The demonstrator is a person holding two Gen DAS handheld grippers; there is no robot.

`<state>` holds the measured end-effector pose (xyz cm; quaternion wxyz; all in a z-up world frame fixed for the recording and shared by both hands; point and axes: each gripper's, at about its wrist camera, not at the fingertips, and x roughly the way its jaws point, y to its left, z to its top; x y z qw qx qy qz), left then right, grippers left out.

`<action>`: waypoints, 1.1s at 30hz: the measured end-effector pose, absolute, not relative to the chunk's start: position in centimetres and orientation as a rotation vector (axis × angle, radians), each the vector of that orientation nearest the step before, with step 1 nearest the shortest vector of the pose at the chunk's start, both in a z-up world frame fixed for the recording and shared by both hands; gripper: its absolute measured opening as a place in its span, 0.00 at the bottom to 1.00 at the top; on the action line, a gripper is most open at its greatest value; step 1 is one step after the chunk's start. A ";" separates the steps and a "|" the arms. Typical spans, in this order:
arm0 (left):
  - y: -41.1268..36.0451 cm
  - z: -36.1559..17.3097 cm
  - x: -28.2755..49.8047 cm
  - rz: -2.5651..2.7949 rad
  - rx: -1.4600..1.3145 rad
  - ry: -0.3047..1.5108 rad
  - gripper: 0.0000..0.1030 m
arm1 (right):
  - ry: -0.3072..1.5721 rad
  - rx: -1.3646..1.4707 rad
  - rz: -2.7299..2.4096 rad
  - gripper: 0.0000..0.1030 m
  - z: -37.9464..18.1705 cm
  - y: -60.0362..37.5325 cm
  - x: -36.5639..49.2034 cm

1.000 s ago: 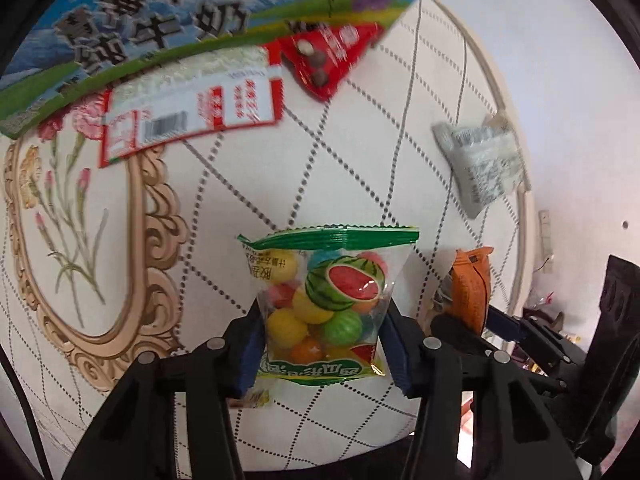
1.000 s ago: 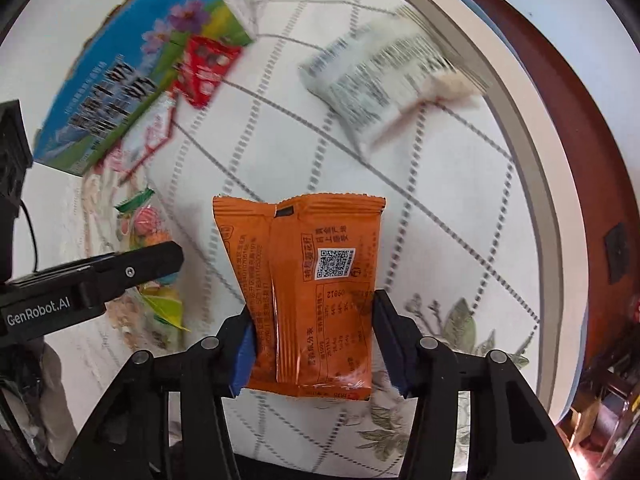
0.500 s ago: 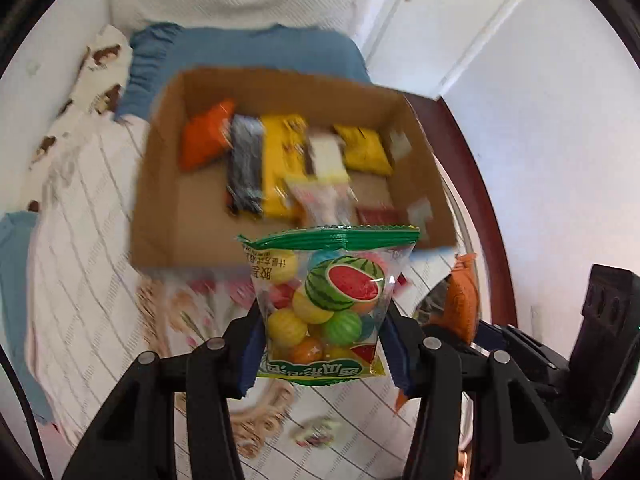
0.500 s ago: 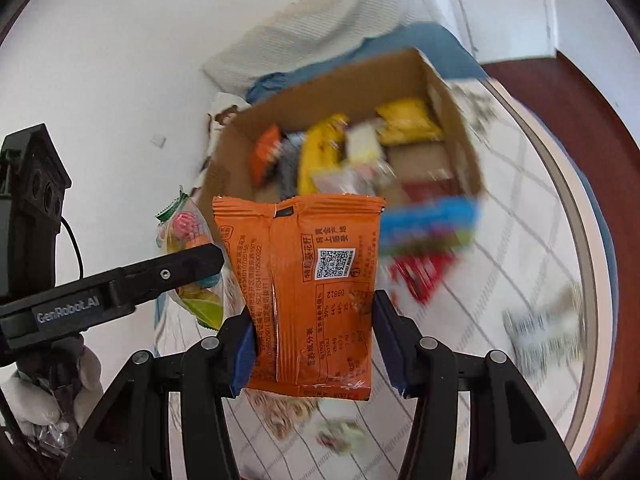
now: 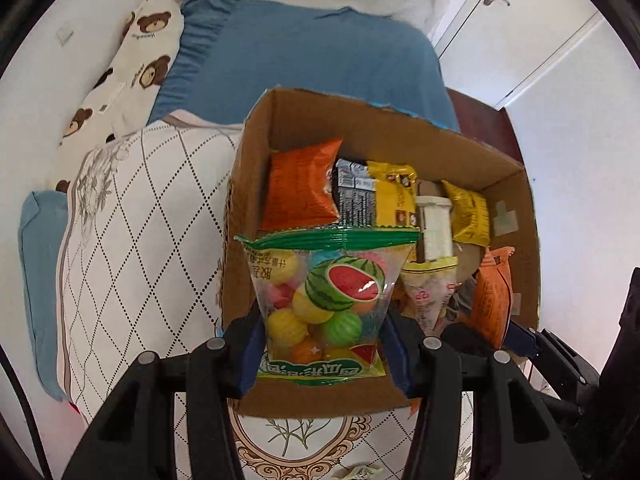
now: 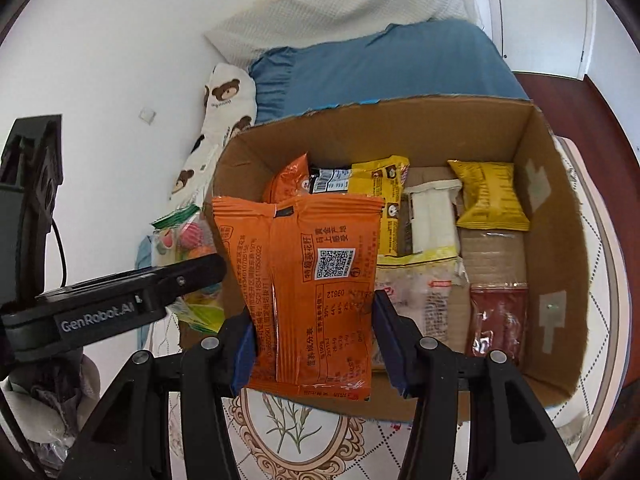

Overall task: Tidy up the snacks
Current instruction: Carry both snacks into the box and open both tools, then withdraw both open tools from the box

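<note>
The candy bag (image 5: 324, 308) is clamped in the left gripper (image 5: 320, 344), the orange packet (image 6: 308, 300) in the right gripper (image 6: 312, 344), both held over the box (image 6: 560, 240) at twelve o'clock, presumably for dropping in.

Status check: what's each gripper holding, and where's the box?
Left gripper shut on clear candy-ball bag. Right gripper shut on orange foil snack packet. Open brown cardboard box ahead, part-filled with snacks. Nothing blocking.

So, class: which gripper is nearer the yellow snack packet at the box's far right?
Right. The right gripper is nearer the yellow snack packet; the left gripper is beyond the box's left wall.
</note>
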<state>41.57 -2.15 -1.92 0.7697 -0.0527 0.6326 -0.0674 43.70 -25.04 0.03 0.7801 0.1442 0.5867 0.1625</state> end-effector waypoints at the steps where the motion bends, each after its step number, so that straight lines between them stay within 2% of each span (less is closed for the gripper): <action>1: -2.1 -2.2 41.7 -0.143 -0.112 1.382 0.48 | 1.284 0.300 0.351 0.54 -0.4 -24.6 44.0; 5: -2.0 -3.7 42.0 -0.125 -0.116 1.435 0.48 | 1.355 0.285 0.352 0.55 -2.5 -23.6 44.9; 6: -2.0 -4.0 42.0 -0.117 -0.120 1.452 0.48 | 1.375 0.272 0.353 0.59 -3.0 -23.5 44.9; 7: -2.0 -4.5 42.0 -0.108 -0.127 1.473 0.48 | 1.392 0.259 0.354 0.65 -3.4 -23.3 45.0; 8: -1.9 -5.0 42.0 -0.106 -0.134 1.489 0.49 | 1.408 0.253 0.356 0.83 -3.8 -23.2 45.1; 9: -1.9 -5.2 42.0 -0.102 -0.135 1.493 0.52 | 1.425 0.251 0.359 0.93 -4.3 -23.1 45.1; 10: -2.0 -5.4 41.9 -0.097 -0.130 1.492 0.54 | 1.438 0.254 0.362 0.93 -4.7 -23.1 45.2; 12: -2.3 -5.6 41.9 -0.104 -0.106 1.494 0.79 | 1.452 0.227 0.340 0.93 -5.1 -23.3 45.1; 13: -2.5 -5.6 41.9 -0.111 -0.104 1.492 0.81 | 1.452 0.223 0.331 0.93 -5.2 -23.4 45.1; 26: -4.2 -4.9 41.1 -0.103 -0.042 1.445 0.82 | 1.406 0.119 0.189 0.93 -4.4 -27.8 44.0; 33: -5.1 -3.5 39.8 -0.109 -0.037 1.366 0.82 | 1.329 0.073 0.133 0.93 -1.8 -29.8 42.3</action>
